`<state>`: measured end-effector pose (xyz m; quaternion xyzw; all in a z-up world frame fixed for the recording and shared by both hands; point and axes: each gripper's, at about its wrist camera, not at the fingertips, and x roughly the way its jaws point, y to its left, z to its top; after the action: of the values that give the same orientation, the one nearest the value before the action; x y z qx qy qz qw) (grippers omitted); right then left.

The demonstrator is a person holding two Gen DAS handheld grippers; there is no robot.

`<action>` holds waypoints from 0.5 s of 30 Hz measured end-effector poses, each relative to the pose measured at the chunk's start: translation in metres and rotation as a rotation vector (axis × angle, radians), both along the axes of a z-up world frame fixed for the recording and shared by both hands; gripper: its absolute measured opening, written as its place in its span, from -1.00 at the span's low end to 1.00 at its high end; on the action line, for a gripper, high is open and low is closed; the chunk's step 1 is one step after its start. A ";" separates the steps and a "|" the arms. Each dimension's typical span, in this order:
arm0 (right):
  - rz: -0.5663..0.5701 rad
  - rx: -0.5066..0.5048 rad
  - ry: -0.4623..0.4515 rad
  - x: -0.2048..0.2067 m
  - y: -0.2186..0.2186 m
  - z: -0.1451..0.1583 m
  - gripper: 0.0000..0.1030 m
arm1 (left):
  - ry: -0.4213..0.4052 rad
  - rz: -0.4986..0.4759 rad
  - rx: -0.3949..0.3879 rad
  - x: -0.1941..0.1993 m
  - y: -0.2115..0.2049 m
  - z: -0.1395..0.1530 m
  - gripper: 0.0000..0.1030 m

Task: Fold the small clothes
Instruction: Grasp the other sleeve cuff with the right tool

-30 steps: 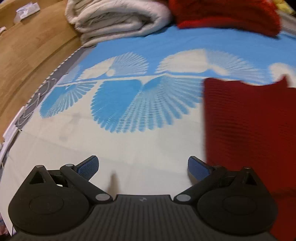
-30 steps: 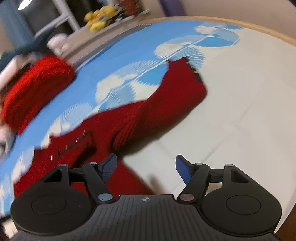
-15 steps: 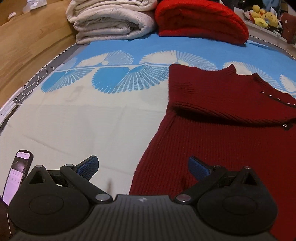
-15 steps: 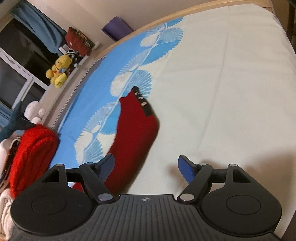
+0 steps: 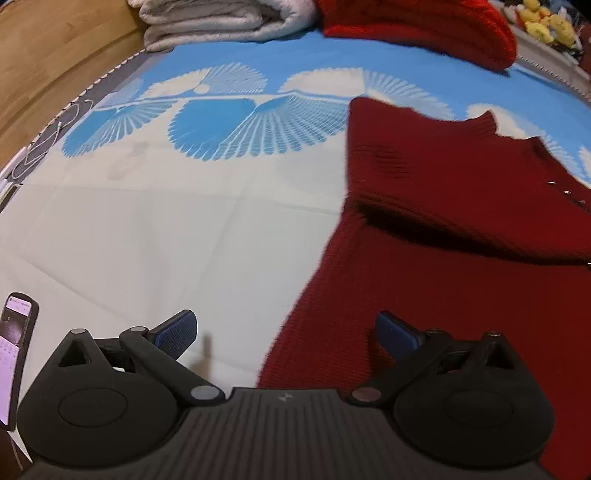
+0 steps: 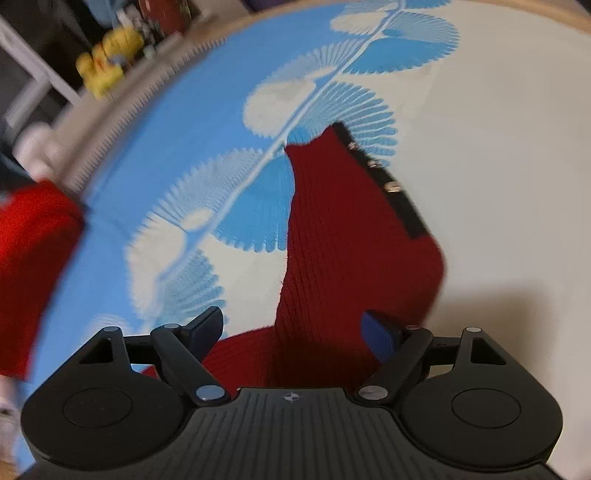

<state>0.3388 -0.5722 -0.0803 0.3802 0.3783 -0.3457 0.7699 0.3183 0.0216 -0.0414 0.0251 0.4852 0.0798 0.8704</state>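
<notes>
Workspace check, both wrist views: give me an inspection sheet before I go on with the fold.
Surface: bedspread, white with blue fan print, lying flat.
Job's things: dark red knit sweater spread out, one sleeve folded across the body; buttoned cuff at the sleeve's end.
Clutter: folded grey-white blanket and folded bright red knit at the far edge; phone, screen lit.
Grippers: left gripper open over the sweater's edge, holding nothing; right gripper jaws opening above the sleeve, not pressing it.
Cables: white cord near the bed's edge.
Surroundings: wooden floor; yellow plush toys.
</notes>
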 end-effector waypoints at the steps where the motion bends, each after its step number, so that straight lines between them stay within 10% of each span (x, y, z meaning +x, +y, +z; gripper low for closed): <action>1: 0.062 -0.055 0.104 0.016 0.003 -0.005 0.40 | 0.005 0.006 0.010 0.002 0.002 -0.002 0.99; 4: 0.168 -0.185 0.169 0.023 0.005 0.003 -0.80 | 0.018 0.021 -0.003 0.005 0.008 -0.003 0.99; 11: 0.315 -0.184 -0.269 -0.087 -0.029 0.084 -0.81 | 0.011 0.003 -0.016 0.001 0.007 -0.002 0.99; 15: 0.272 -0.188 -0.326 -0.196 -0.042 0.063 -0.82 | 0.006 0.025 -0.052 -0.001 0.010 0.002 0.99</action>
<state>0.1432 -0.6138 -0.0174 0.3032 0.2629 -0.2063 0.8924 0.3170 0.0312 -0.0399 -0.0032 0.4900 0.0778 0.8682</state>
